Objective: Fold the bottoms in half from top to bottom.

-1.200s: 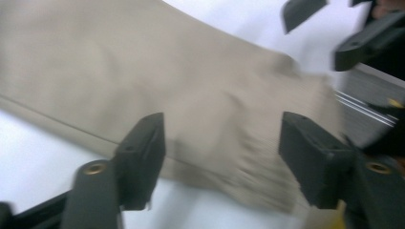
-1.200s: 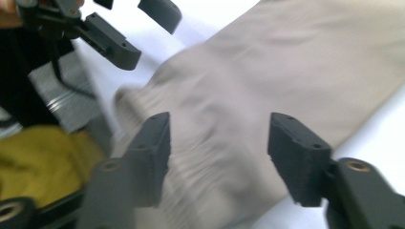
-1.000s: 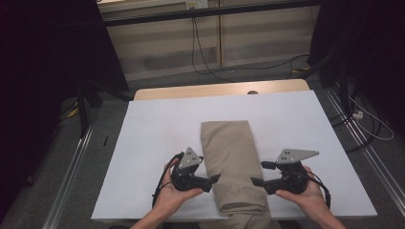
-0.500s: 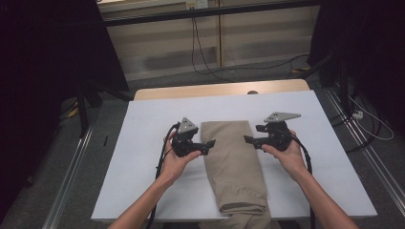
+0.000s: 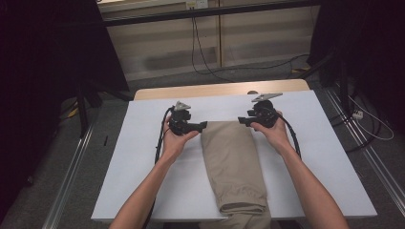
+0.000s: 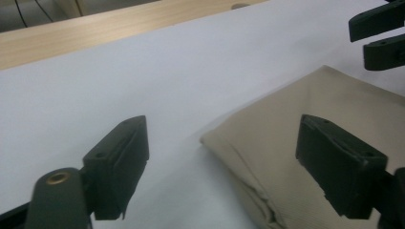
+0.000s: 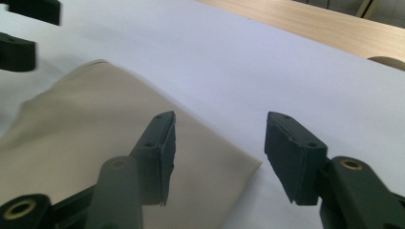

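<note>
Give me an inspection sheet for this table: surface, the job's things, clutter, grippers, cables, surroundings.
Surface: white sheet over a wooden table; wood shows along the far edge.
Job's things: folded beige cloth, lengthwise down the middle, near end hanging over the table's front edge.
Clutter: nothing seen.
Grippers: left gripper and right gripper at the cloth's far corners, jaws open and just been closing, each corner in the gap between its jaws, not yet pinched.
Cables: a black cable trails from each gripper; more run across the floor behind the table.
Surroundings: dark room, pale wall panels beyond, metal rails on both sides.
</note>
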